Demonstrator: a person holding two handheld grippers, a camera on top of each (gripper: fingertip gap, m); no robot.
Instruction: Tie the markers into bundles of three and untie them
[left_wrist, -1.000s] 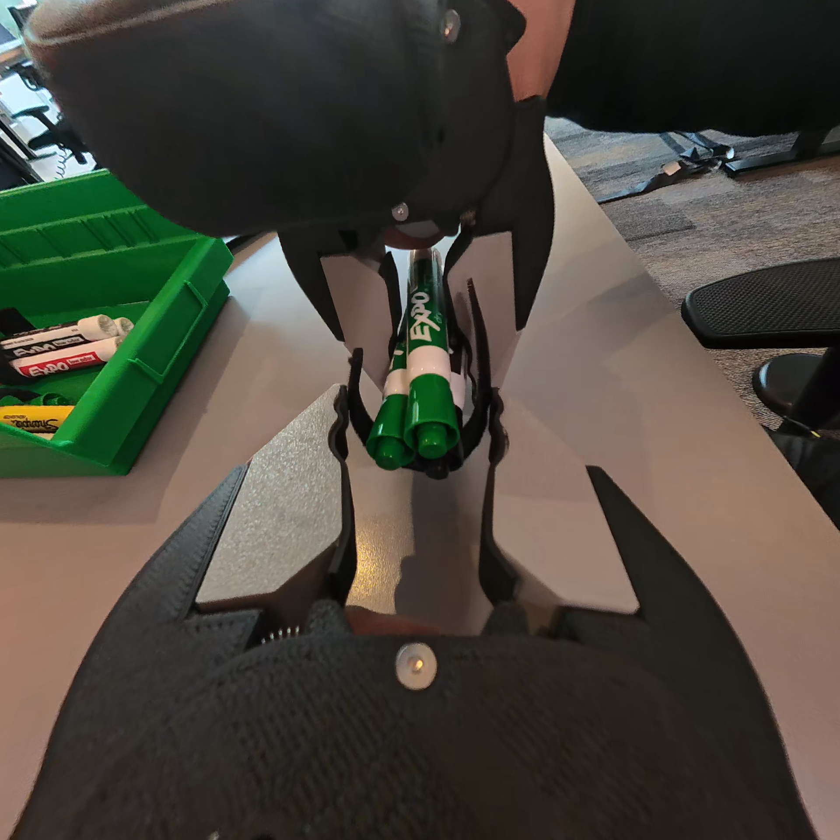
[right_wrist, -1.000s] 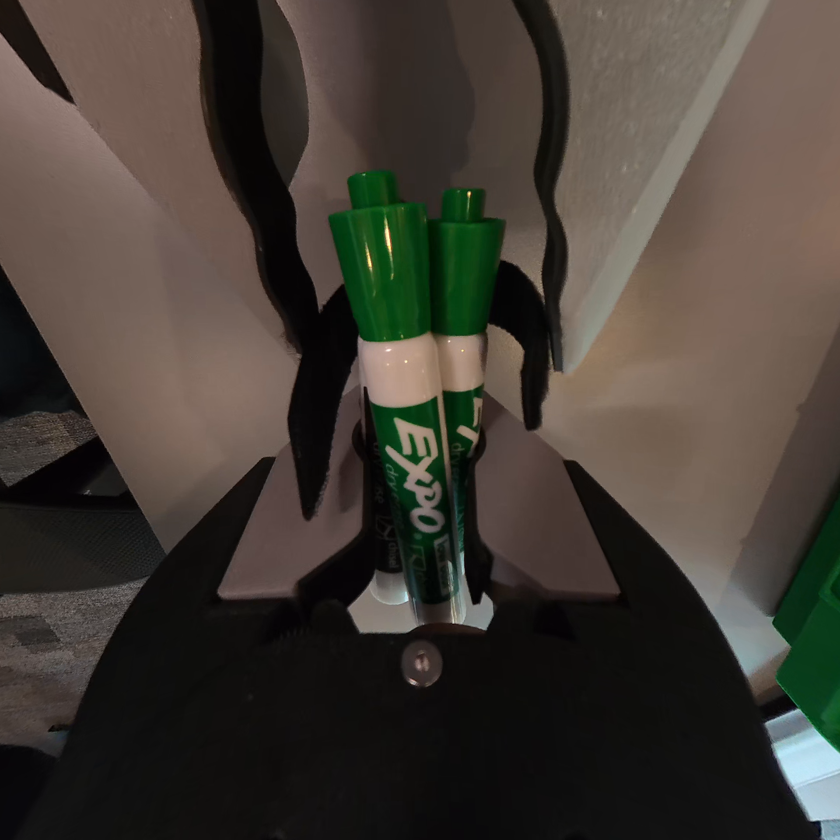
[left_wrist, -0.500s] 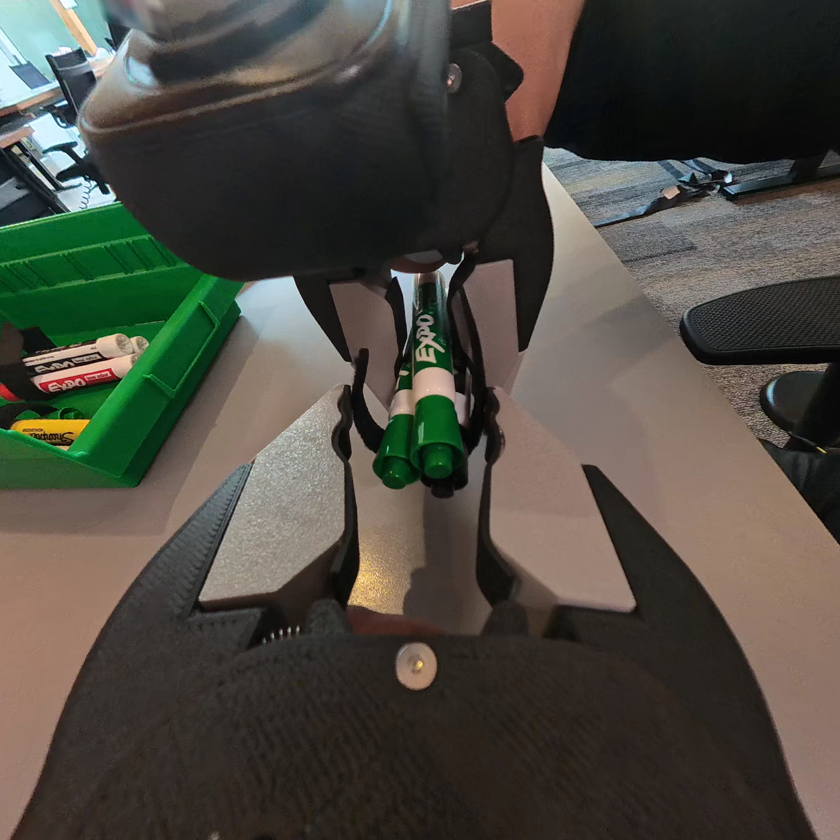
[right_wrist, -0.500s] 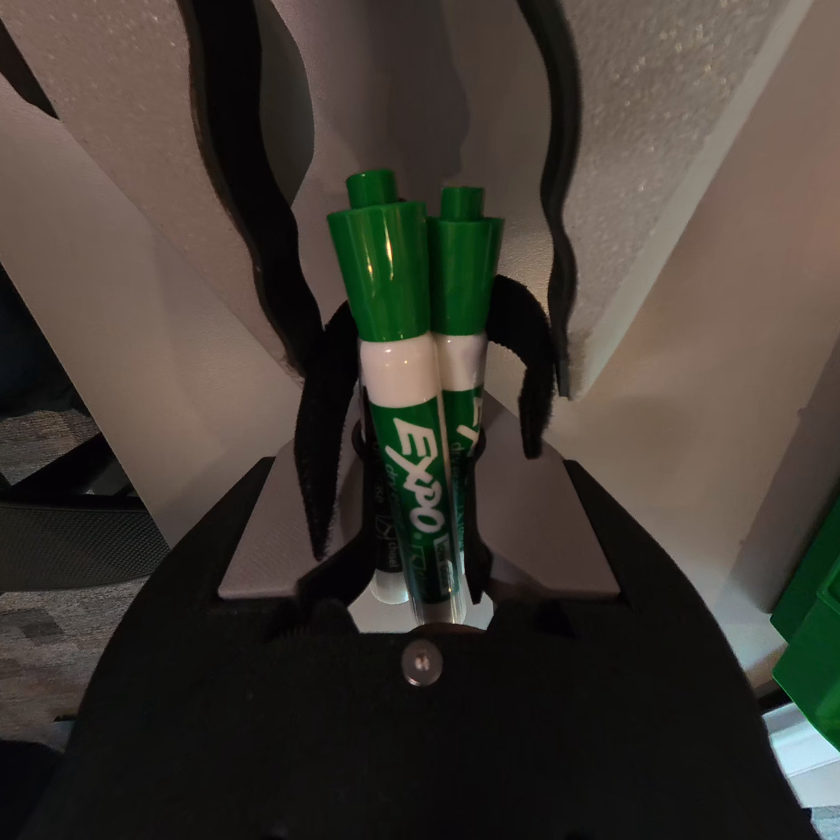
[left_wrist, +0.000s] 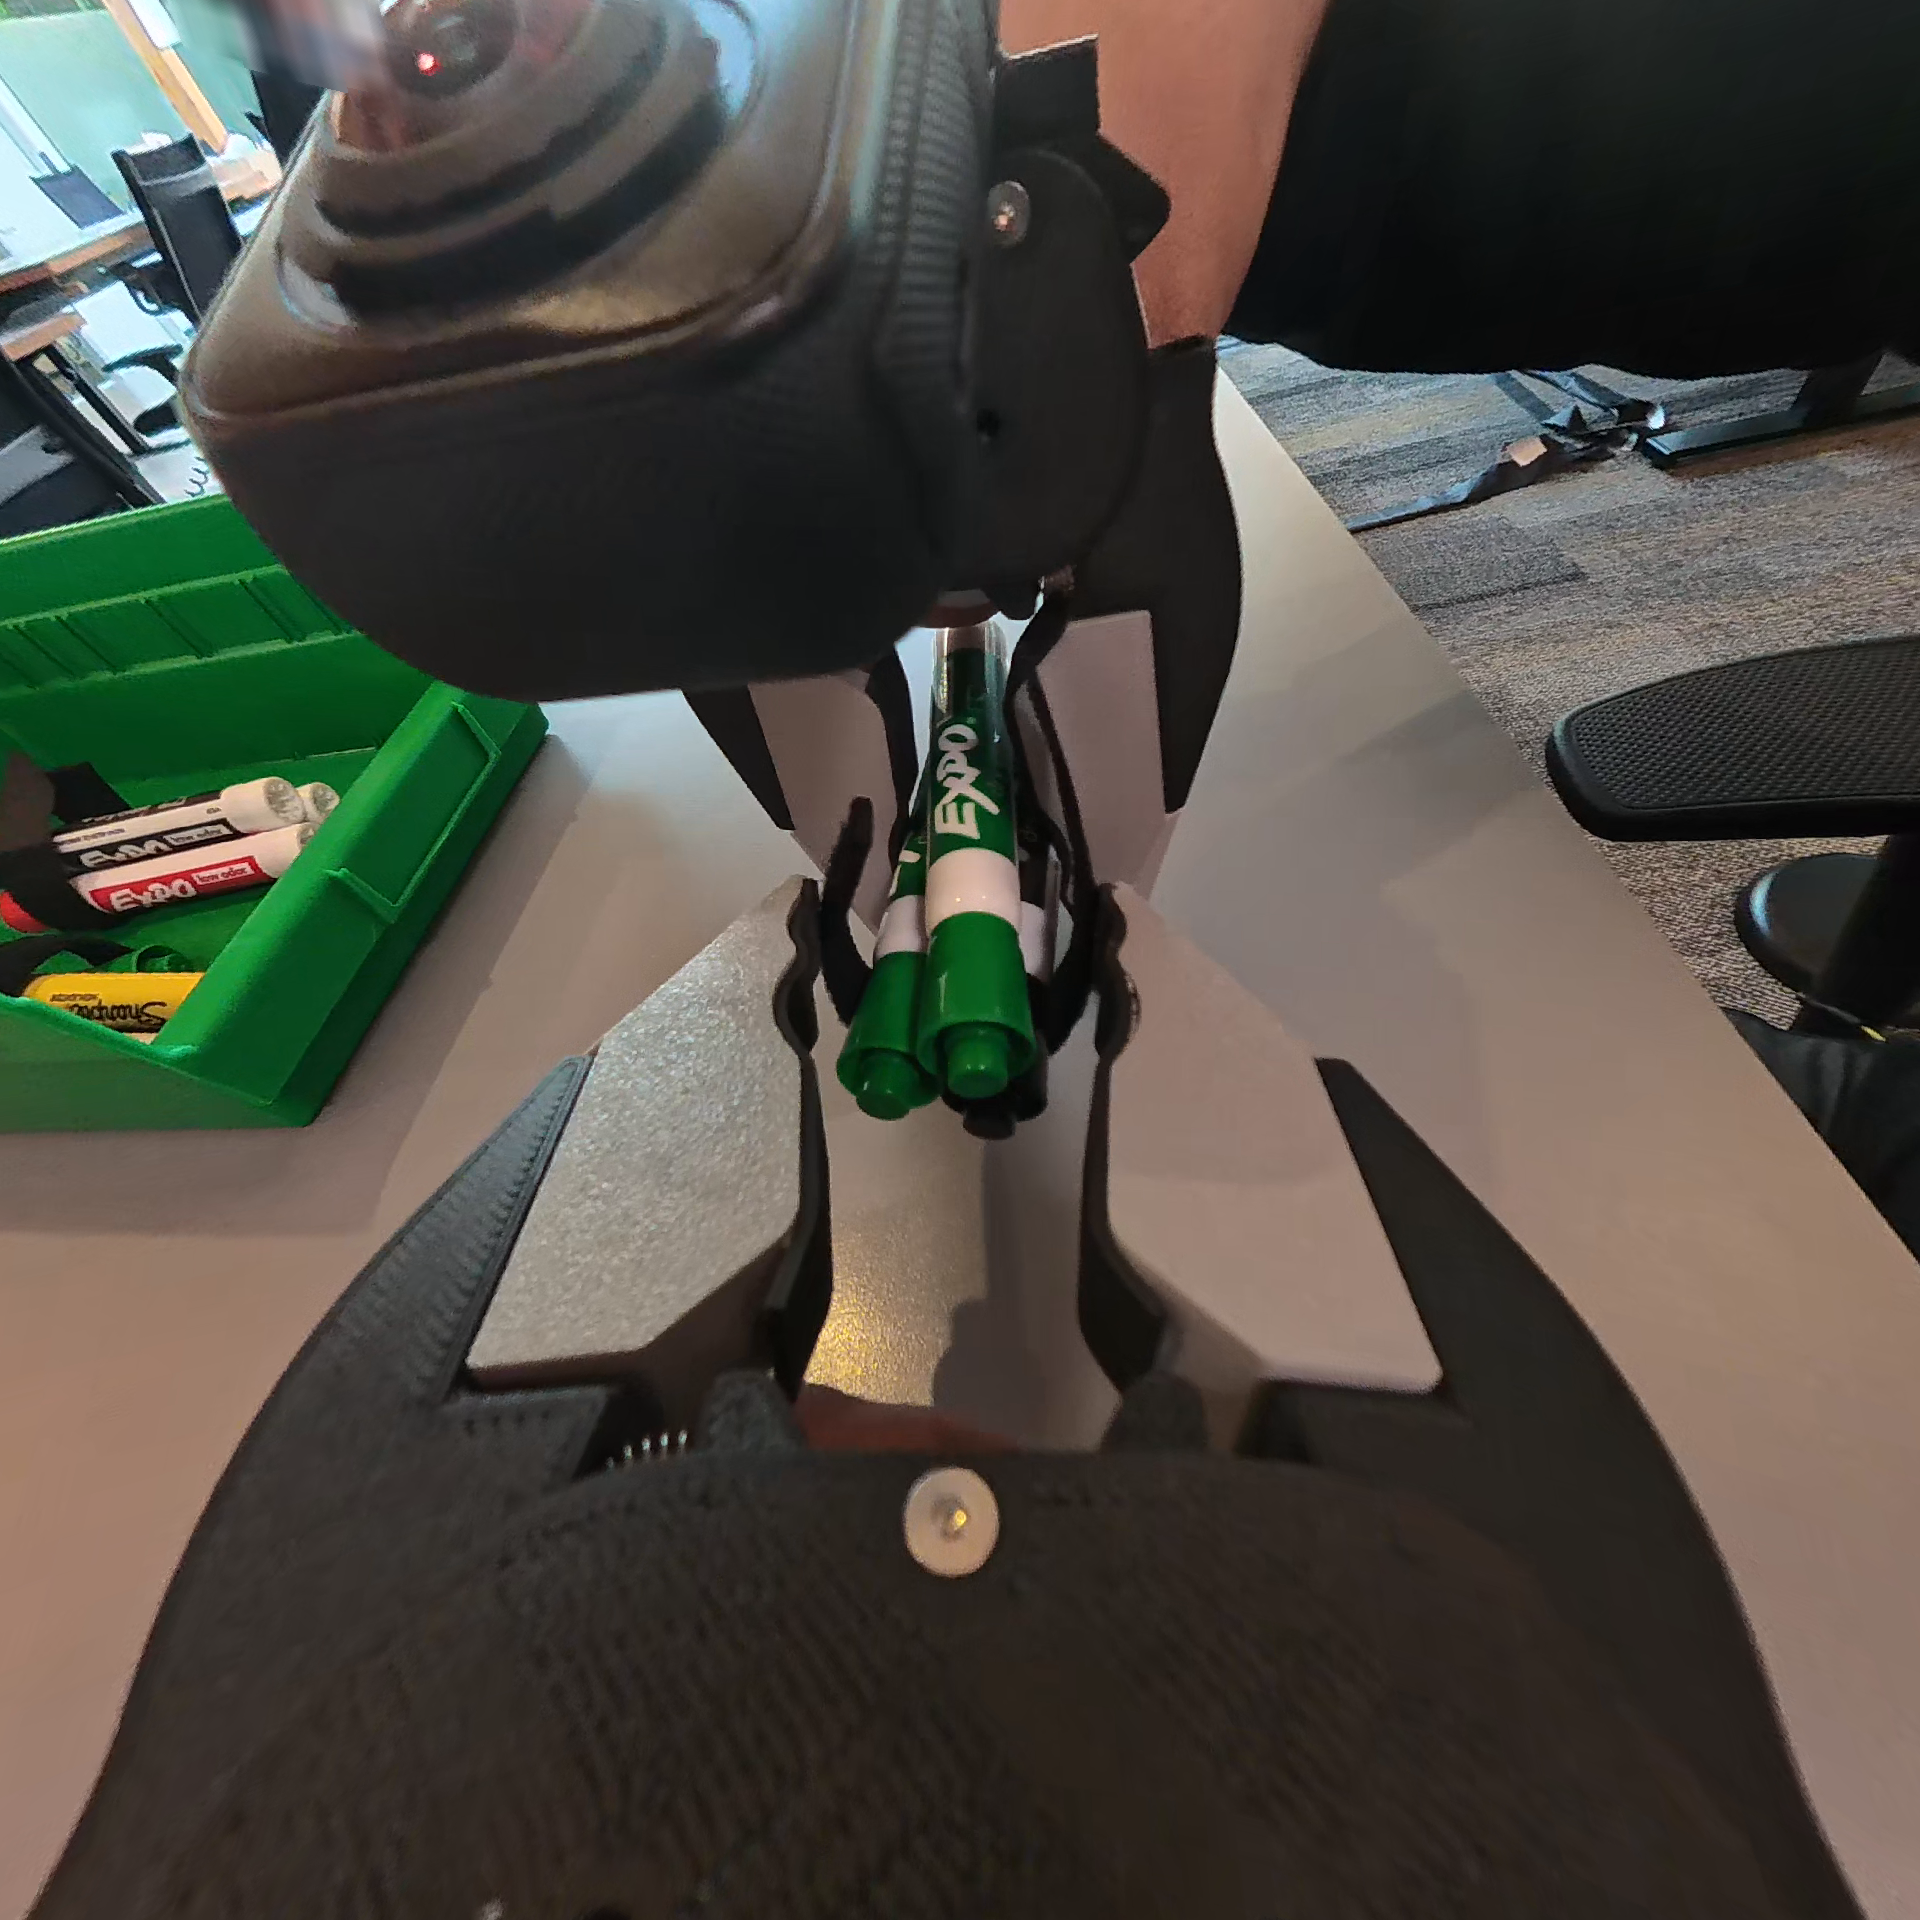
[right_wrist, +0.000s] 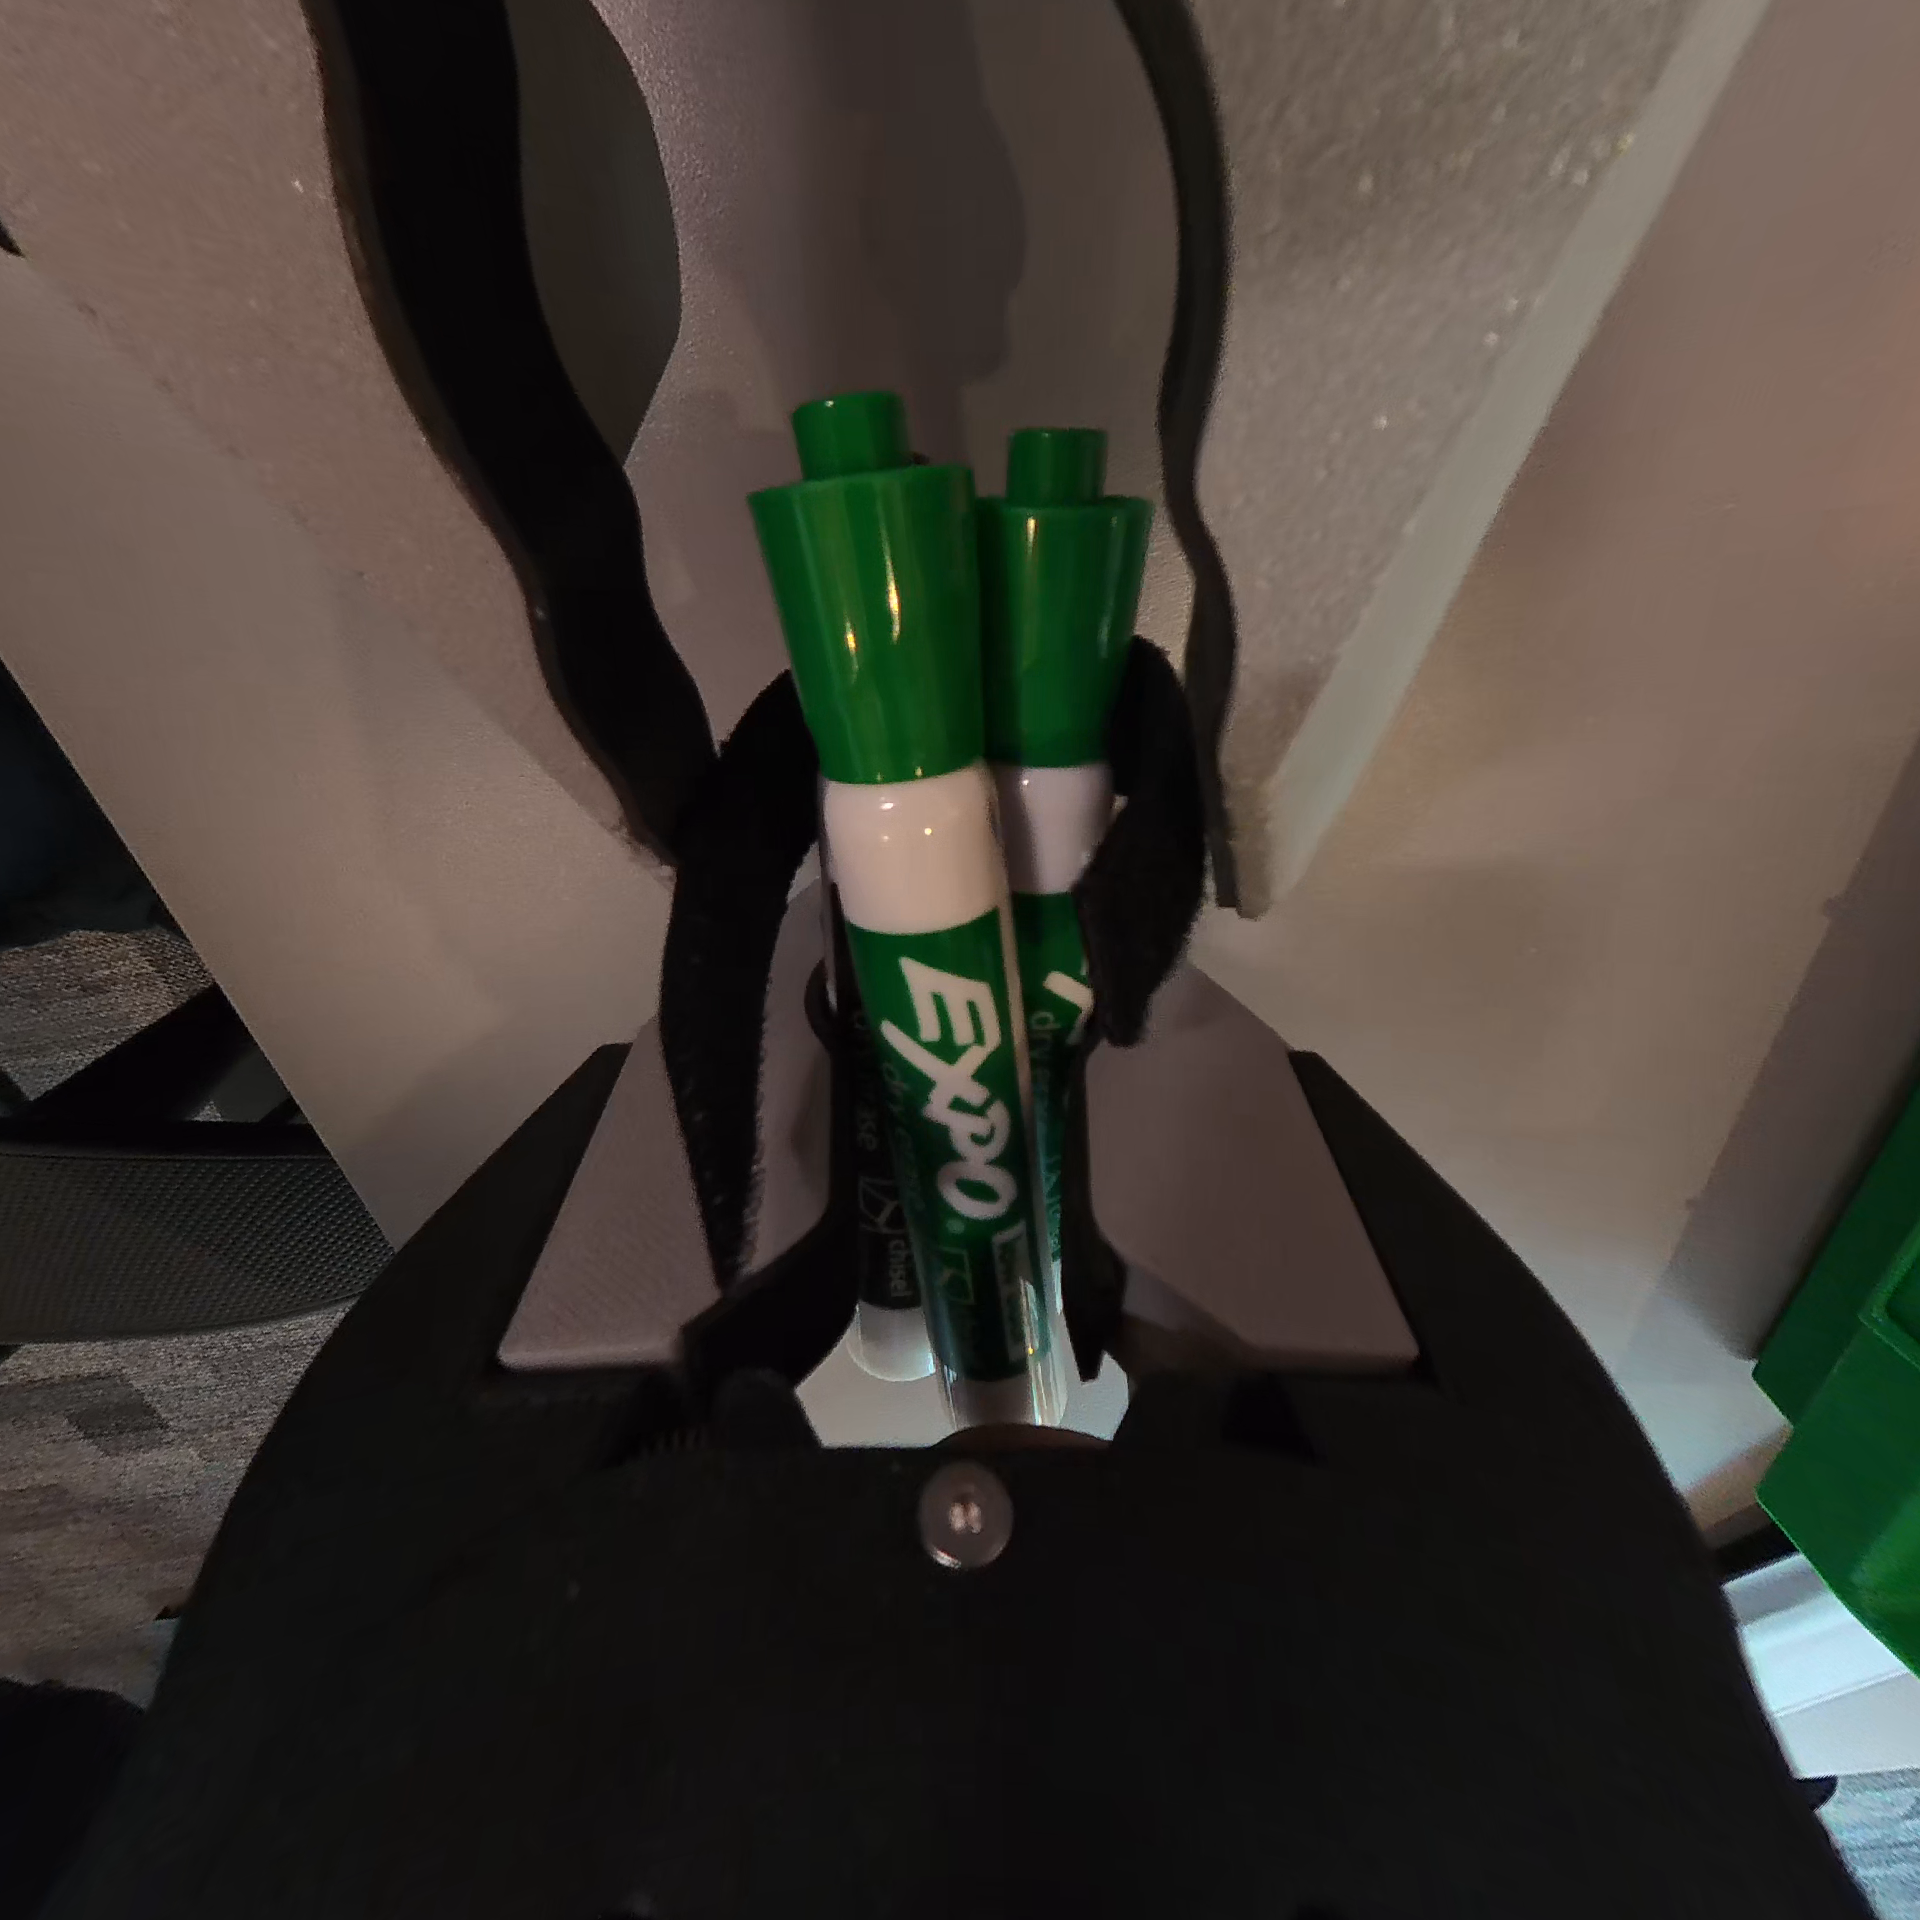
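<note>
A smooth grey table (left_wrist: 1455, 1039) carries a green bin (left_wrist: 312, 883) of markers at its left, with patterned grey carpet (left_wrist: 1558, 520) and a black office chair (left_wrist: 1745, 738) past its right edge. Above the table, the right gripper (right_wrist: 956, 1029) is clamped on a bundle of green markers (left_wrist: 961, 935) loosely ringed by a black strap (right_wrist: 717, 935). The left gripper (left_wrist: 956, 966) faces it, fingers apart on either side of the strap, and whether they touch it I cannot tell.

Three bundled markers (left_wrist: 966, 914), one strap (right_wrist: 717, 935), one bin (left_wrist: 312, 935), two tools.
</note>
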